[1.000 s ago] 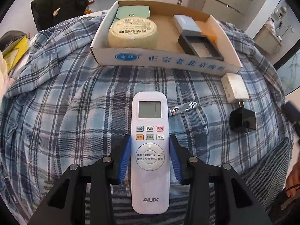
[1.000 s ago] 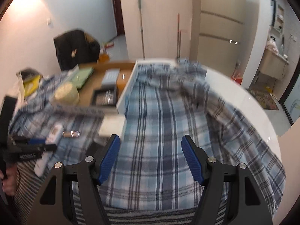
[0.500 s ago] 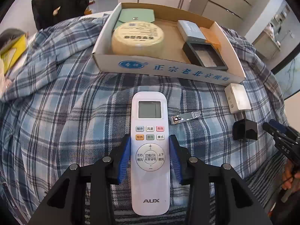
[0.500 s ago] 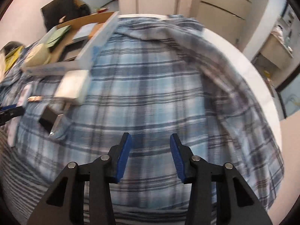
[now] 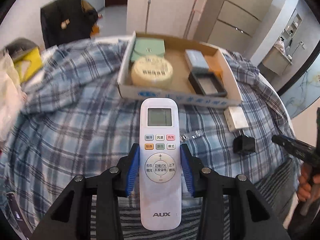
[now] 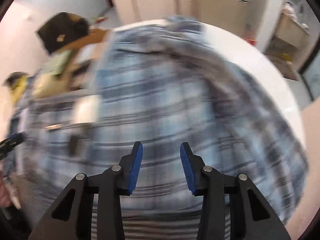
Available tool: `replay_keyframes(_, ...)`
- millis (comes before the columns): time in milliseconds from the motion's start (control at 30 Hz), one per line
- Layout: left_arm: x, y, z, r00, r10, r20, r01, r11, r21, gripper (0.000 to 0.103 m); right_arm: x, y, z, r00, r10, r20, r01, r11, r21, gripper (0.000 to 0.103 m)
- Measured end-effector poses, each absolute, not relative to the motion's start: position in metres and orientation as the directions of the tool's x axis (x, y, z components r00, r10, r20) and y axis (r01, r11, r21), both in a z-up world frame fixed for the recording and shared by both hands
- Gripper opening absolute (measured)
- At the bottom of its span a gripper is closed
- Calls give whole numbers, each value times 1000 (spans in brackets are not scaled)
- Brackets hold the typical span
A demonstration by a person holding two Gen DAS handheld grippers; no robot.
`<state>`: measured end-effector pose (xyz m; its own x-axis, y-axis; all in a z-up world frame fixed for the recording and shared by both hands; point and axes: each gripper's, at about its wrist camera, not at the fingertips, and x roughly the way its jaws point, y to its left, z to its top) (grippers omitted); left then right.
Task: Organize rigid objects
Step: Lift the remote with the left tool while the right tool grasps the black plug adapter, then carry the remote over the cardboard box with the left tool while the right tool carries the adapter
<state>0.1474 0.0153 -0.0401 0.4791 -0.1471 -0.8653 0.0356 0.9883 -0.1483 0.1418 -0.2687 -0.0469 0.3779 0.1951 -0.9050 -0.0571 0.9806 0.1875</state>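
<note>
My left gripper (image 5: 160, 158) is shut on a white AUX remote control (image 5: 160, 160) and holds it above the plaid cloth, in front of a cardboard box (image 5: 180, 98). The box holds a round yellow tin (image 5: 152, 73), a green card (image 5: 149, 48), a grey box (image 5: 197, 59) and a black tray (image 5: 208, 83). A nail clipper (image 5: 192, 136), a white adapter (image 5: 236, 118) and a black cube (image 5: 244, 145) lie on the cloth to the right. My right gripper (image 6: 161, 156) is partly open and empty above the cloth; its view is blurred.
The plaid cloth (image 5: 70, 120) covers a round white table (image 6: 260, 64). A dark bag (image 5: 68, 26) sits behind, and yellow items (image 5: 28, 62) lie at the left. The right gripper shows at the right edge of the left wrist view (image 5: 294, 148).
My left gripper has lifted the remote and tilted up, so the box sits lower in view. My right gripper has narrowed its jaws and is swinging fast.
</note>
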Motion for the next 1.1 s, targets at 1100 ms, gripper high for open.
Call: replay_keyframes(1100, 124, 28, -26, 631, -108, -768, 28, 993, -116, 42, 141, -172, -43, 371, 152, -916, -214, 974, 75, 42)
